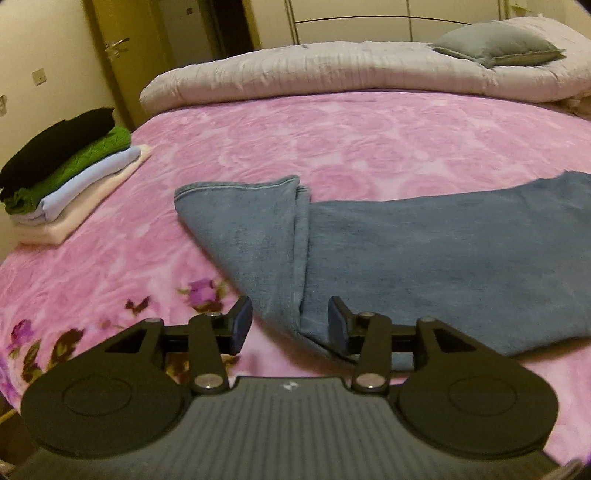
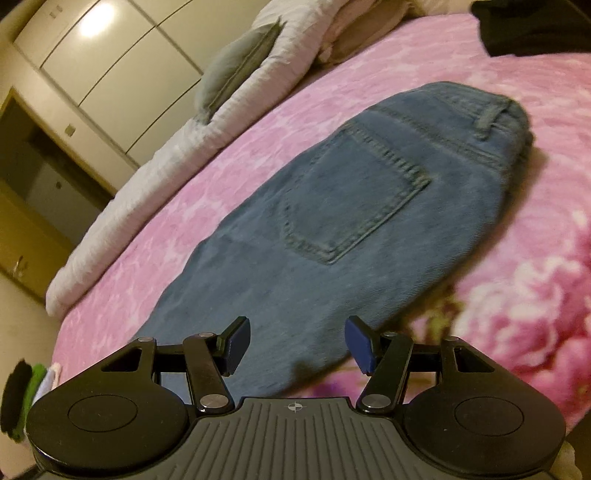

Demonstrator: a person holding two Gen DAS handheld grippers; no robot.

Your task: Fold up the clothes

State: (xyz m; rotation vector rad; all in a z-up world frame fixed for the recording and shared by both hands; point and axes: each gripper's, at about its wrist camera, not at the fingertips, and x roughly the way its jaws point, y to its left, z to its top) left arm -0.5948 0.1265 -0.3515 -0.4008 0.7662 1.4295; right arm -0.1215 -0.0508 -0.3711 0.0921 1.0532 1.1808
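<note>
Jeans (image 1: pixel 424 258) lay flat on the pink floral blanket (image 1: pixel 332 140) that covered the bed, folded lengthwise so that one leg rested on the other. In the left wrist view the long axis ran across the picture, with the hem end (image 1: pixel 236 192) folded back over the legs toward the stack of folded clothes (image 1: pixel 70 173) and the rest running off the right border. In the right wrist view the jeans (image 2: pixel 332 229) ran away from the camera, the waistband (image 2: pixel 491 114) at the far end and the back pocket (image 2: pixel 358 199) facing up.

The near long edge of the denim lay close to the flowered border of the blanket, and the far long edge faced a wide bare stretch of blanket reaching to the rolled grey-white duvet (image 1: pixel 351 74) and the grey pillow (image 1: pixel 498 44). The stack of folded clothes sat well apart from the hem end, at the bed's left edge. A black garment (image 2: pixel 535 29) lay beyond the waistband, apart from it.

The left gripper (image 1: pixel 290 325) hovered over the near fold corner with its jaws apart, the pads not pressing the cloth. The right gripper (image 2: pixel 297 343) hovered over the leg section, its jaws likewise spread and holding nothing.
</note>
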